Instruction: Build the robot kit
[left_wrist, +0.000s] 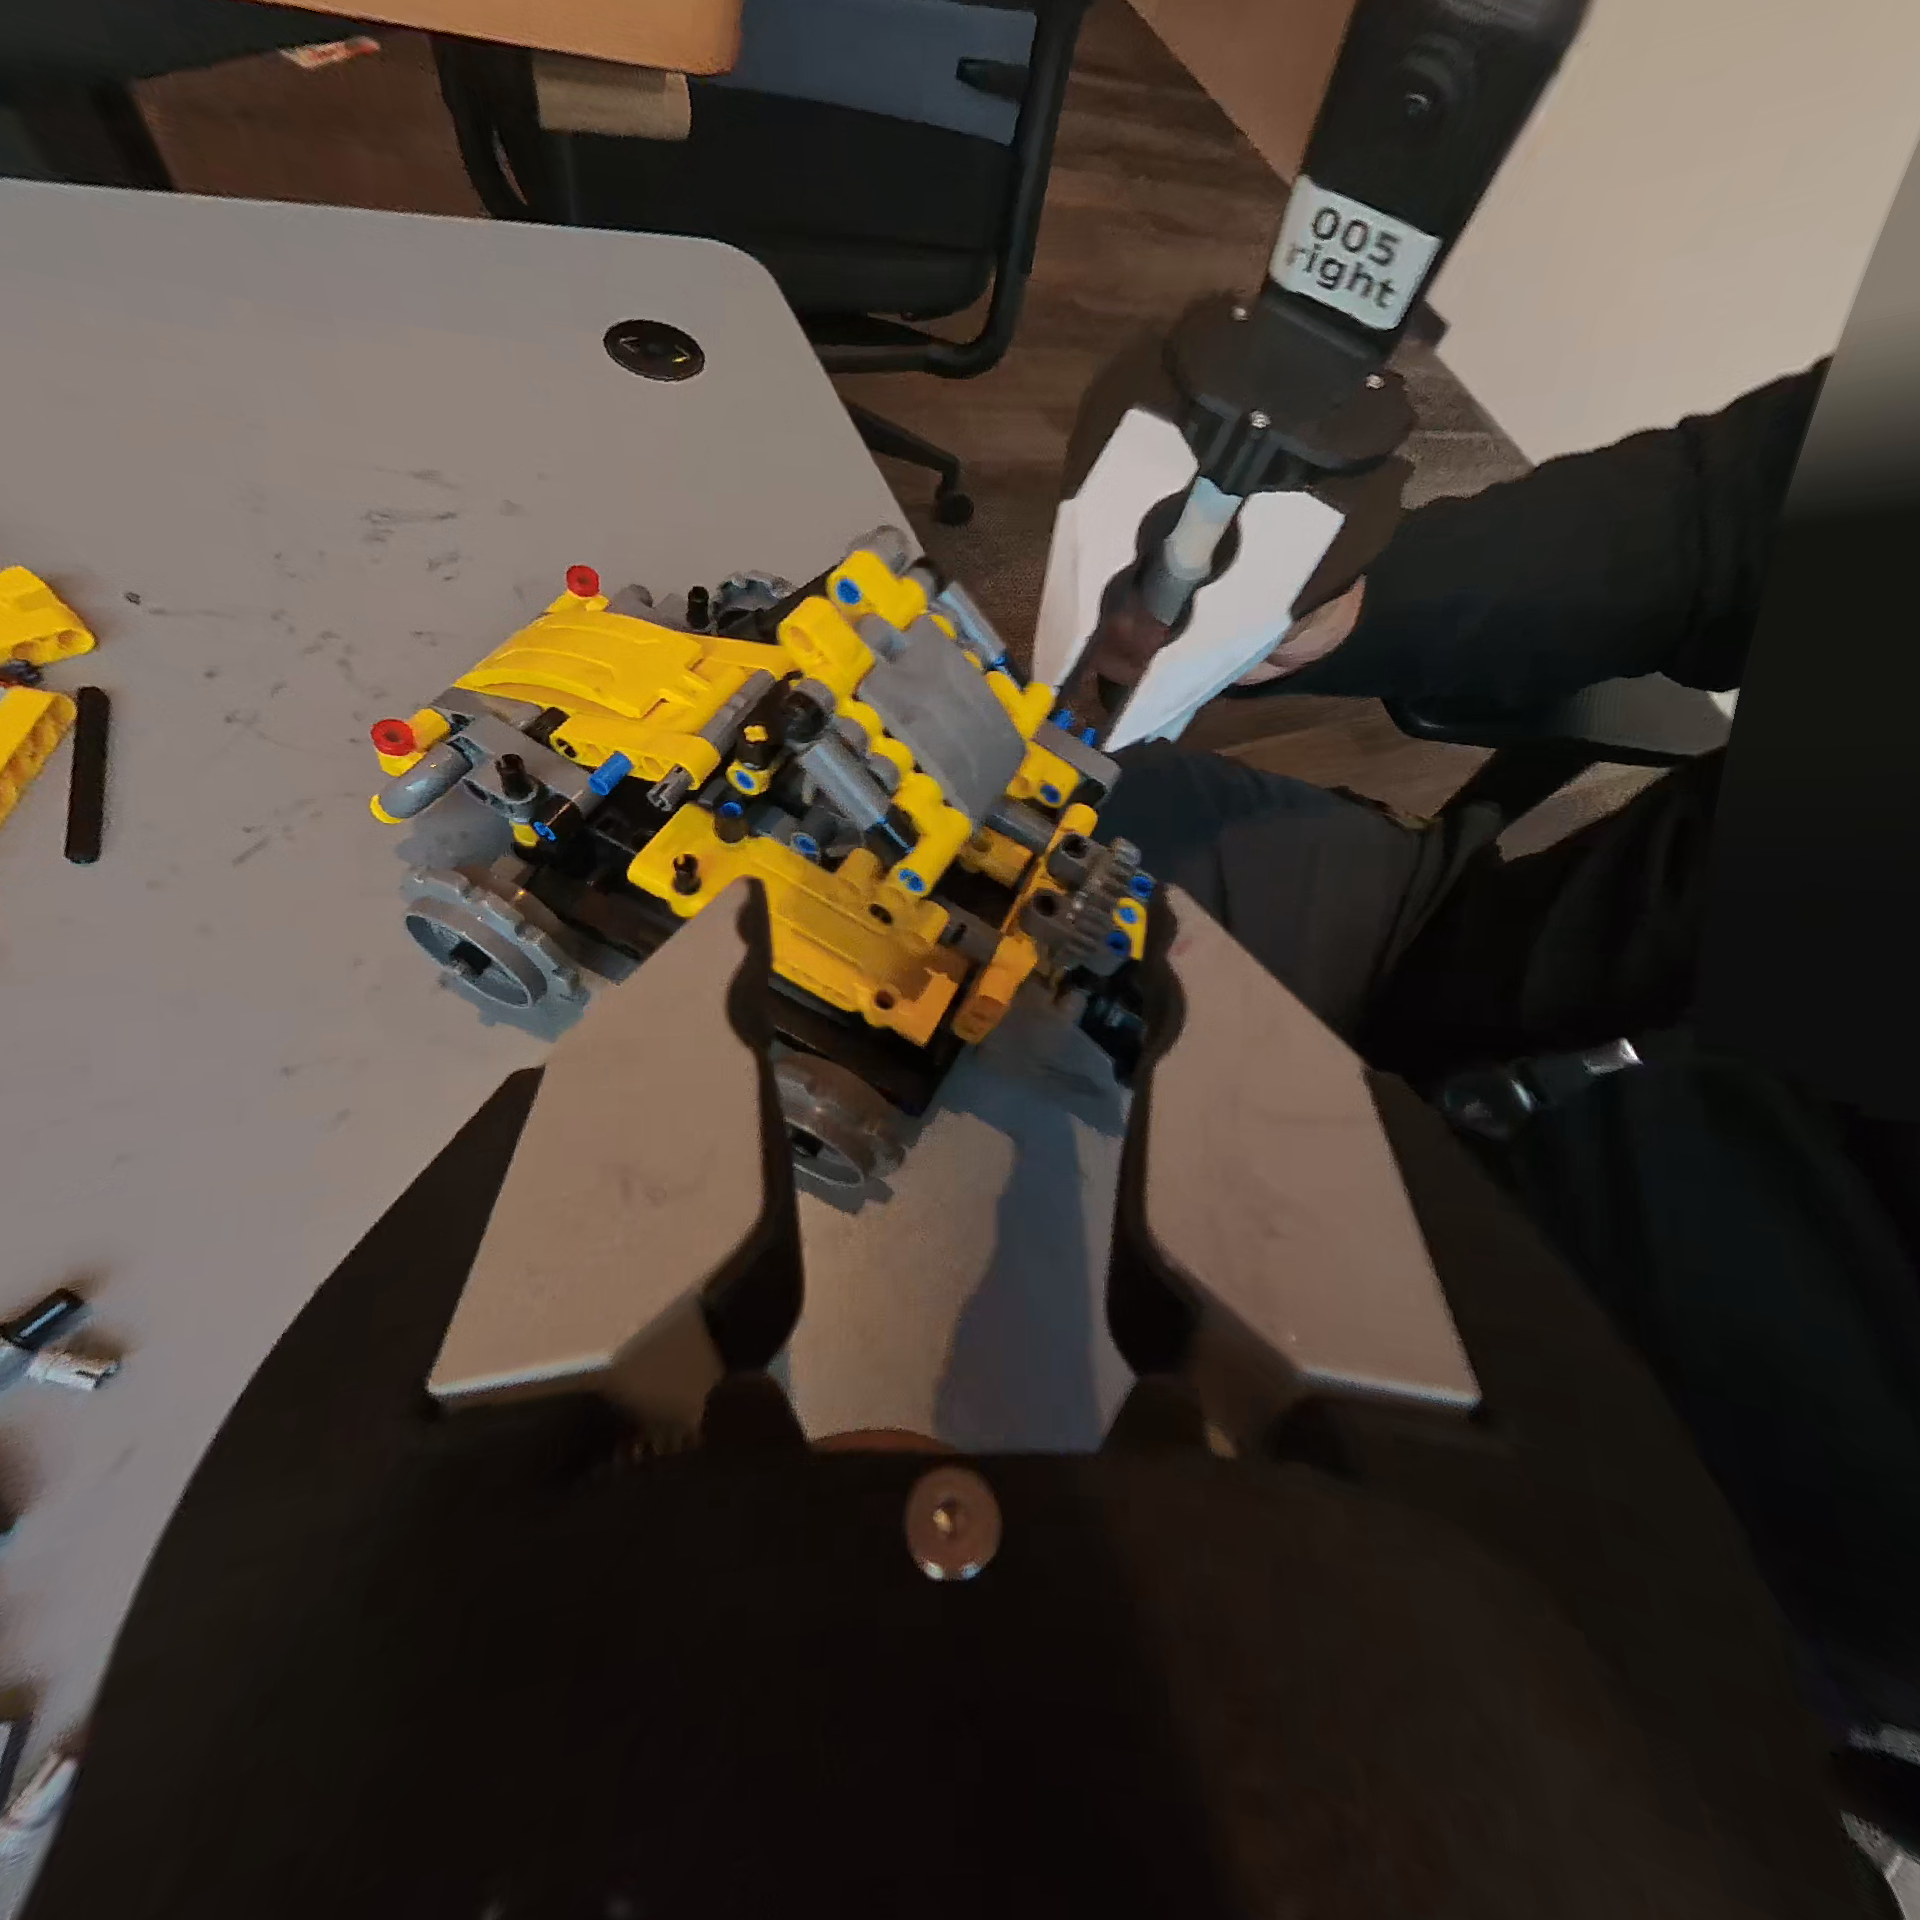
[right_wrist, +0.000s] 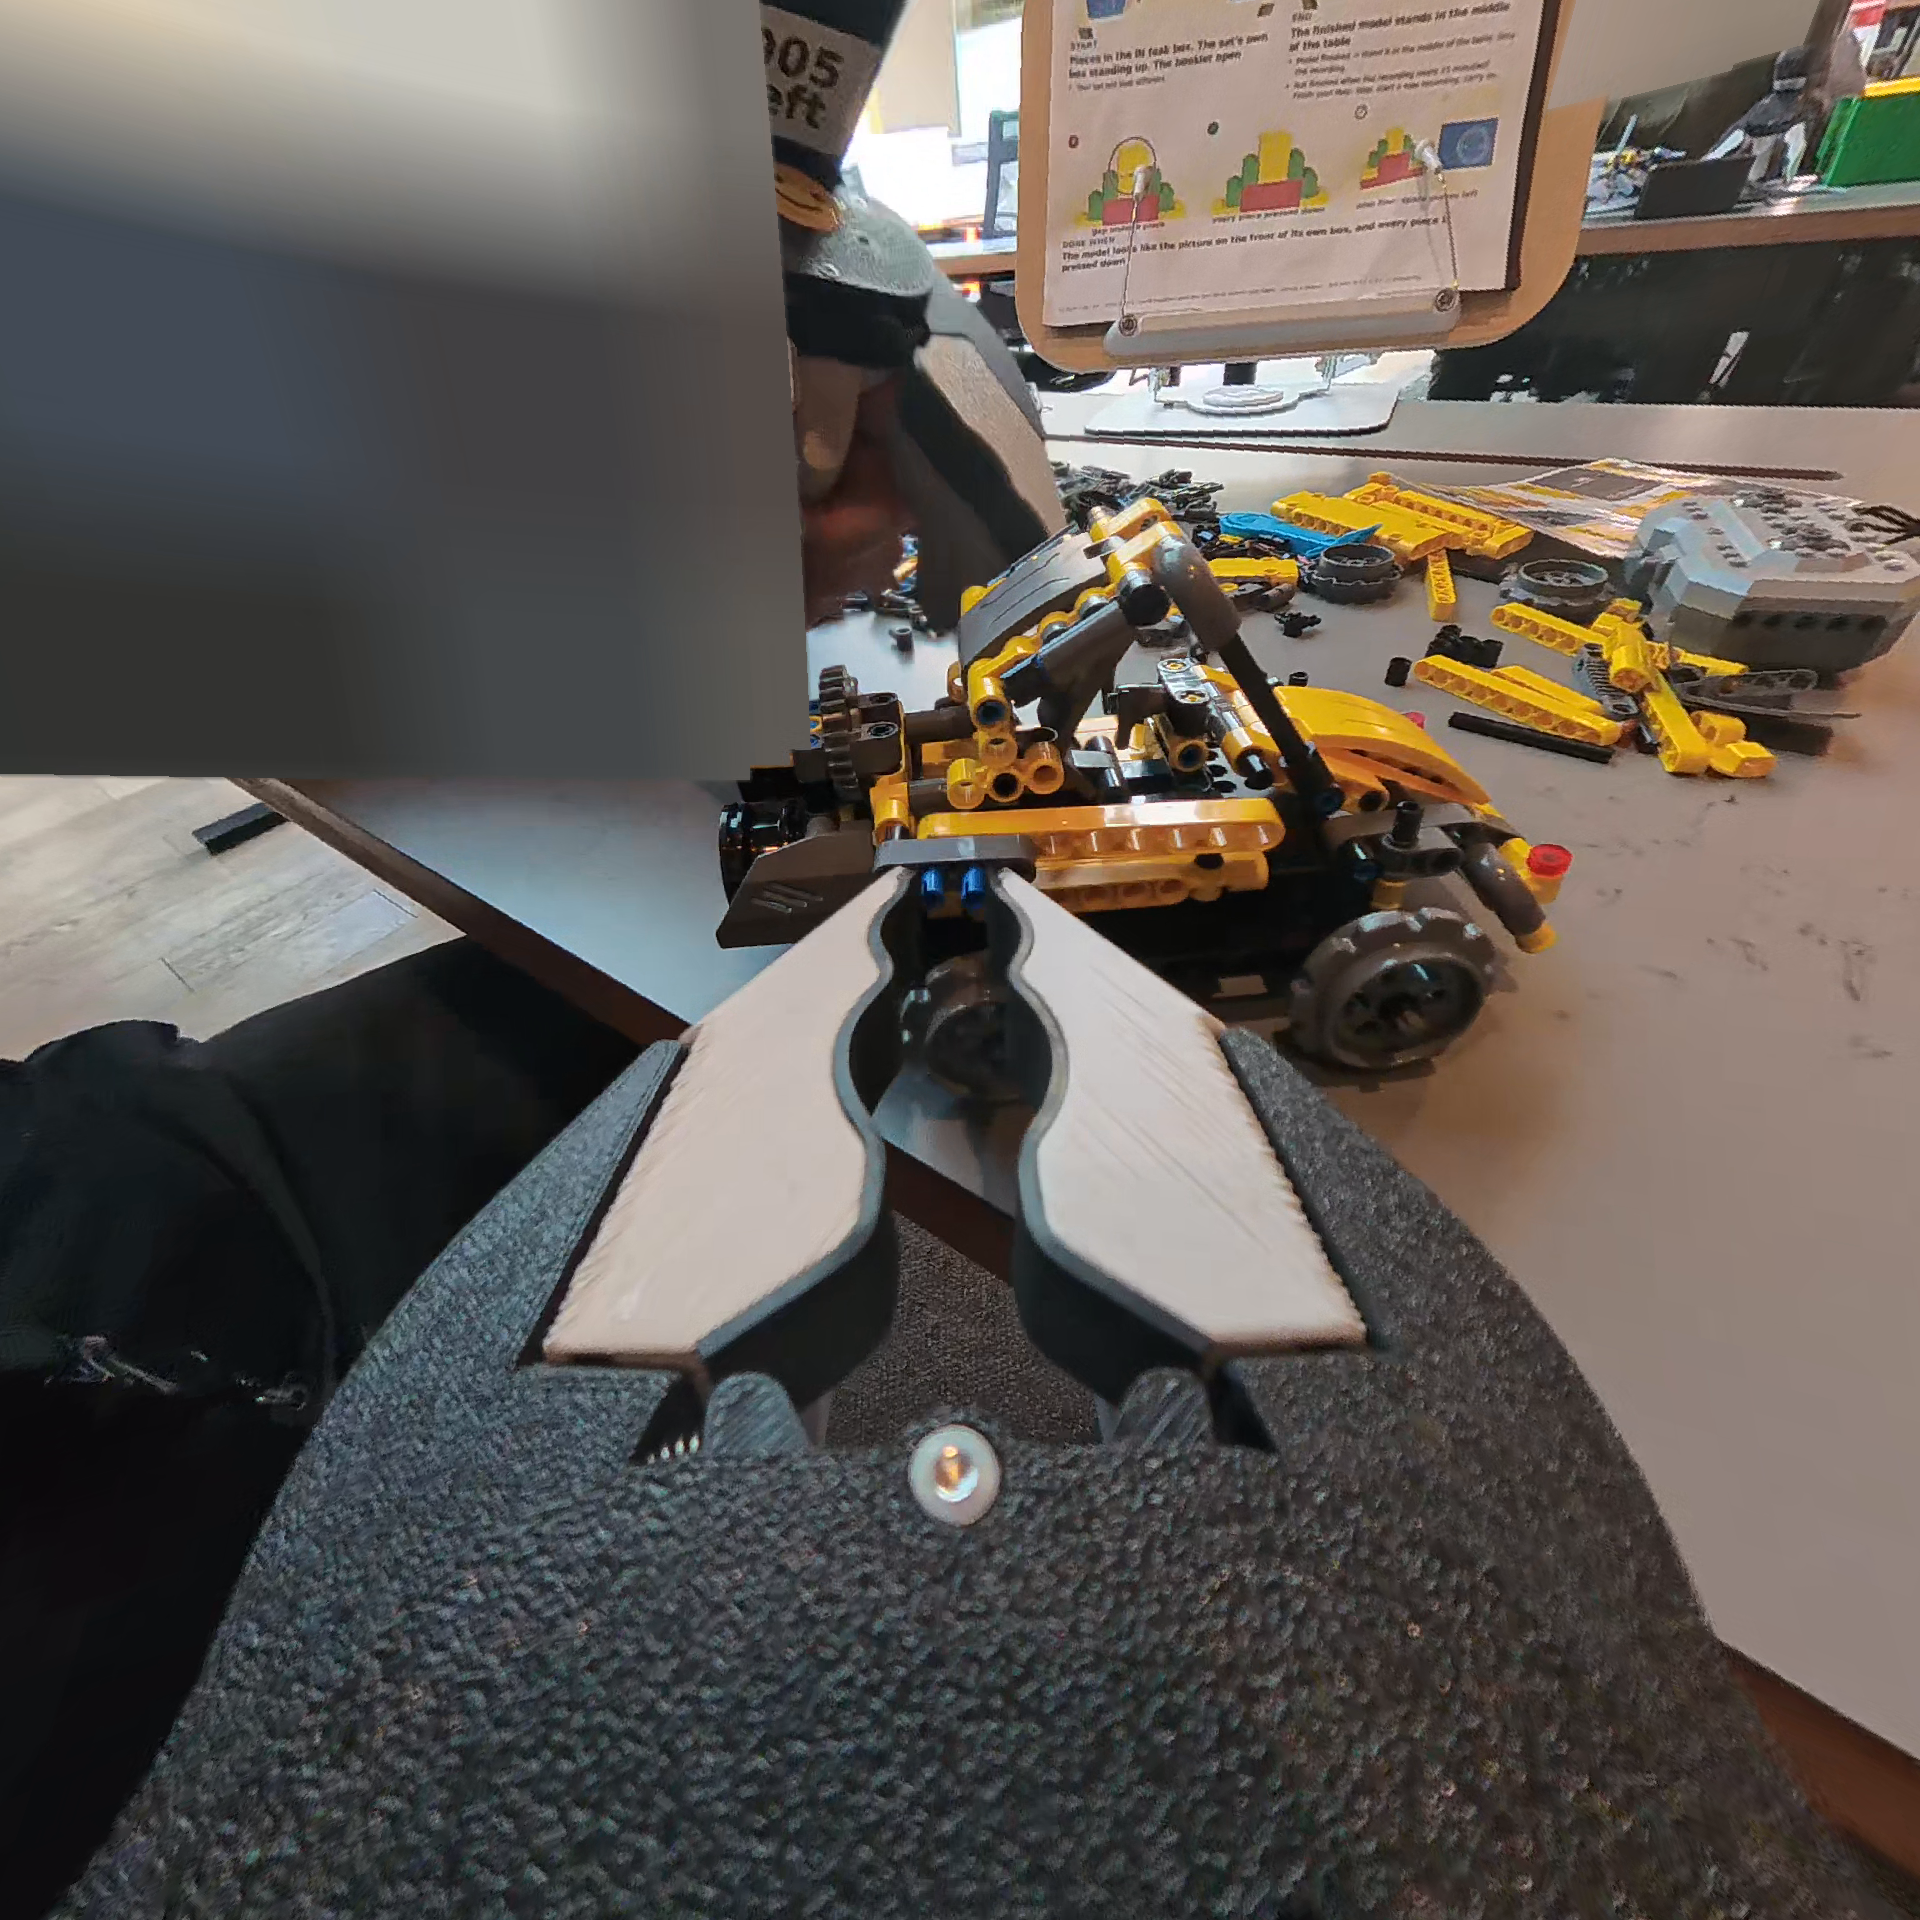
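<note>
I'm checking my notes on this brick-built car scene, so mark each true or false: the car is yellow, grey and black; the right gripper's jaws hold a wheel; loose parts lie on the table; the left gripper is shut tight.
1. The brick-built car is yellow, grey and black. True.
2. The right gripper holds a wheel. False: its jaws pinch a small dark piece with blue pins at the car's side.
3. Loose yellow beams lie on the table. True.
4. The left gripper is shut tight. False: its jaws stand wide around the car's rear.

Yellow, grey and black toy car (right_wrist: 1132, 821) on grey table (right_wrist: 1714, 1143).
</note>
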